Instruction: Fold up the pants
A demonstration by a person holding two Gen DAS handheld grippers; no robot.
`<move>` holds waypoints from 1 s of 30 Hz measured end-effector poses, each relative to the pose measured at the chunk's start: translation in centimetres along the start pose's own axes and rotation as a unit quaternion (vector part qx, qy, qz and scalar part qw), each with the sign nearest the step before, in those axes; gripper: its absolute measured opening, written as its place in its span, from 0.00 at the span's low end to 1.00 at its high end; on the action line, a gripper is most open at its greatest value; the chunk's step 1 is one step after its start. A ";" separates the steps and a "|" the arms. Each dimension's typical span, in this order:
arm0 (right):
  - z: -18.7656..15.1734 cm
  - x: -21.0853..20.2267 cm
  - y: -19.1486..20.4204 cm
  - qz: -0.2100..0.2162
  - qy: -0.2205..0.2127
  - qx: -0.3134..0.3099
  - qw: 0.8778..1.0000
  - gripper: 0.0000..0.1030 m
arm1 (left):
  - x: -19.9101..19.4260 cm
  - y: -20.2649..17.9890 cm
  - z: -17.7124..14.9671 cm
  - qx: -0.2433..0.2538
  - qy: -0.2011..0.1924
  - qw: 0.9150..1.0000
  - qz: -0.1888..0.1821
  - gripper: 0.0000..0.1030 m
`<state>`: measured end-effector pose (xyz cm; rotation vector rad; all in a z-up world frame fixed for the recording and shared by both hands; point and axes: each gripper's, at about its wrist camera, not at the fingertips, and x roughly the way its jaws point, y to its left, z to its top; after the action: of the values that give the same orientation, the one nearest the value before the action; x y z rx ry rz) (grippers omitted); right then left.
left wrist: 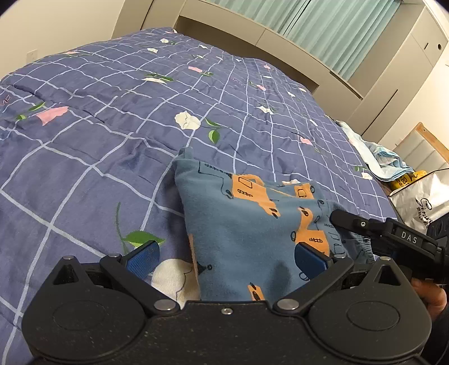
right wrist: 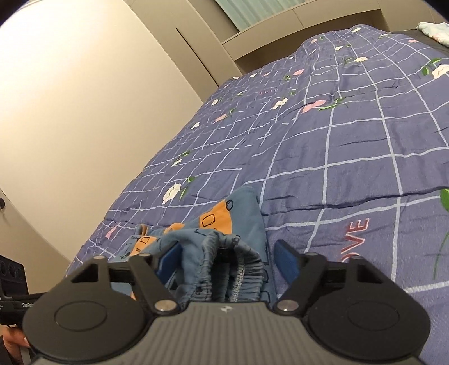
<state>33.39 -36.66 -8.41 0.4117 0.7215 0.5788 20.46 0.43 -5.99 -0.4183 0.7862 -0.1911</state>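
Small blue pants with orange car prints lie folded on the blue checked quilt. My left gripper is open, its blue pads spread over the near edge of the pants. My right gripper is open too, and the gathered elastic waistband sits between its pads without being pinched. The pants stretch away from it on the quilt. The right gripper also shows in the left wrist view, at the pants' right edge.
A silver bag and a pile of light blue cloth lie at the bed's right side. Cupboards and a green curtain stand behind the bed. A pale wall is on the left.
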 end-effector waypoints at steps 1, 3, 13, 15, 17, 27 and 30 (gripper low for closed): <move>-0.1 0.0 0.0 0.001 -0.001 -0.001 1.000 0.65 | -0.1 0.0 0.0 0.000 -0.001 1.000 0.000 0.99; -0.2 0.0 0.1 -0.001 -0.002 -0.004 1.000 0.61 | -0.2 -0.1 0.0 -0.002 -0.001 1.000 -0.002 0.99; -0.6 -0.2 -0.4 0.011 -0.015 0.004 1.000 0.57 | -0.7 -0.3 -0.1 -0.017 -0.002 1.000 0.001 0.89; -0.7 -0.2 -0.4 0.012 -0.016 0.003 1.000 0.57 | -0.8 -0.5 -0.2 -0.017 -0.001 1.000 0.001 0.80; -0.8 -0.2 -0.4 0.014 -0.018 0.002 1.000 0.54 | -0.7 -0.6 -0.2 -0.018 0.001 1.000 -0.003 0.71; -1.0 -0.8 0.5 0.015 -0.038 -0.021 0.999 0.28 | -1.3 -0.9 0.4 -0.010 -0.018 1.000 0.006 0.17; -1.2 -1.4 0.7 0.018 -0.054 -0.029 0.998 0.23 | -1.7 -1.7 0.9 0.012 -0.033 0.999 0.007 0.16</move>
<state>31.40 -36.80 -8.11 0.3992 0.5926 0.6061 19.95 -0.32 -3.60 -0.3934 0.7215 -0.1721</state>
